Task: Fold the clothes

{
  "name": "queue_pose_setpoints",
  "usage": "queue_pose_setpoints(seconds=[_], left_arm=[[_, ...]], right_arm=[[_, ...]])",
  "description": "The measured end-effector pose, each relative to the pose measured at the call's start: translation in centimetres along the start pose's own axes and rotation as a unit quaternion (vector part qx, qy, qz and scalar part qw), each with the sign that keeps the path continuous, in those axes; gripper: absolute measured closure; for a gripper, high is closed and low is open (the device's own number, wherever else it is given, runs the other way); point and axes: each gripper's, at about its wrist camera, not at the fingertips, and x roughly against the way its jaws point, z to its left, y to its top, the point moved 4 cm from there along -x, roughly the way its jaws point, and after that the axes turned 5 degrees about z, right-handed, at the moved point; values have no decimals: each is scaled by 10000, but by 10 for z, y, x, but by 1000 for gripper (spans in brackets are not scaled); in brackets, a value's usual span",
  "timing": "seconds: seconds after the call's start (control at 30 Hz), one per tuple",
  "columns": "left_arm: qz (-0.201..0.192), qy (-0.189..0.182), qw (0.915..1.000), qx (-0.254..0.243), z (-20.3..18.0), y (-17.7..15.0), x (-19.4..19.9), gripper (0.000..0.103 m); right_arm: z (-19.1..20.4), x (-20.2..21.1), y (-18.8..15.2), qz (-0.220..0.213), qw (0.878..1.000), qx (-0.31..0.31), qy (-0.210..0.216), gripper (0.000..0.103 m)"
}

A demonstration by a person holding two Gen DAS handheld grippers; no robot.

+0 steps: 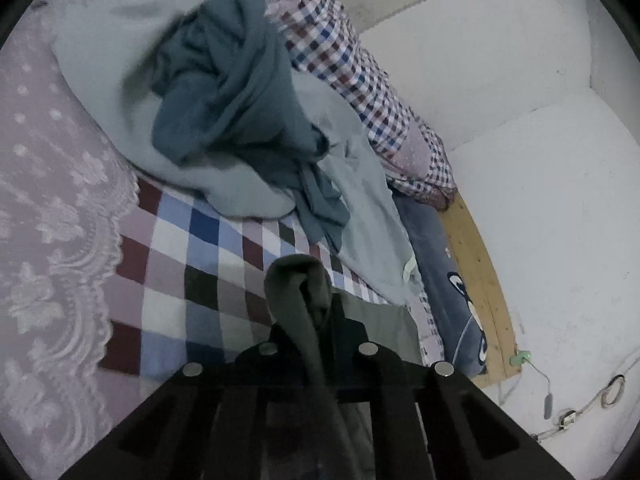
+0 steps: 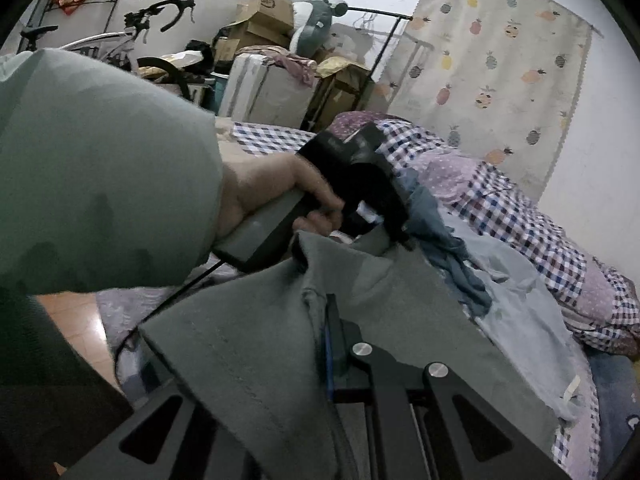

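Landmark: the checked patchwork bed cover (image 1: 192,264) in red, blue, white and grey squares; all places below are given from it.
Task thing: a grey-green knit garment (image 2: 256,360), held up above the near edge of the checked cover, stretched between the two tools.
Left gripper (image 1: 310,316): clamped together on a bunched fold of the grey-green garment, which loops up over the fingertips and hangs back down between the jaws, over the checked cover.
Right gripper (image 2: 332,344): closed onto an edge of the same garment; cloth drapes over its left jaw and hides the tip.
Left hand (image 2: 276,196): wrapped round the handle of the left gripper, above the raised garment; a pale green sleeve (image 2: 92,168) covers the forearm.
Other clothes: a crumpled teal-blue garment (image 1: 236,88) lies on top of a pale blue-green one (image 1: 360,208), both at the far side of the checked cover.
Bedding: a small-checked quilt (image 1: 344,68) is bunched behind that pile; lilac lace-patterned fabric (image 1: 48,216) borders the cover's left edge.
Wall side: a pineapple-print curtain (image 2: 500,64) hangs beyond the bed.
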Motion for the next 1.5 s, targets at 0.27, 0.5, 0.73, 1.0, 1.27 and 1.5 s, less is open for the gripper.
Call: queue_pose_setpoints(seconds=[0.27,0.5,0.73,1.0,1.27,1.5], left_arm=[[-575,282,9979,-48,-23,0,79,96],[-350,764,9965,13,-50,-3,61,96],[-14,807,9965,-217,-131,-6,-5,96],[516,1053,9928,-227,-189,-30,-115,96],[980,1506,9836,-162,-206,-51,-218,96],[1253,1975,9721,-193,-205,-72,-284,95]], right_arm=[[11,35,32,-603,9951,-554,551,99],[-37,46,6,-477,9804,-1699,872,99],[-108,79,-44,-292,9613,-2671,611,99],[-184,101,-126,-20,9222,-3853,336,100],[-238,104,-201,248,8774,-4789,166,100],[-256,93,-248,611,8480,-5265,18,100]])
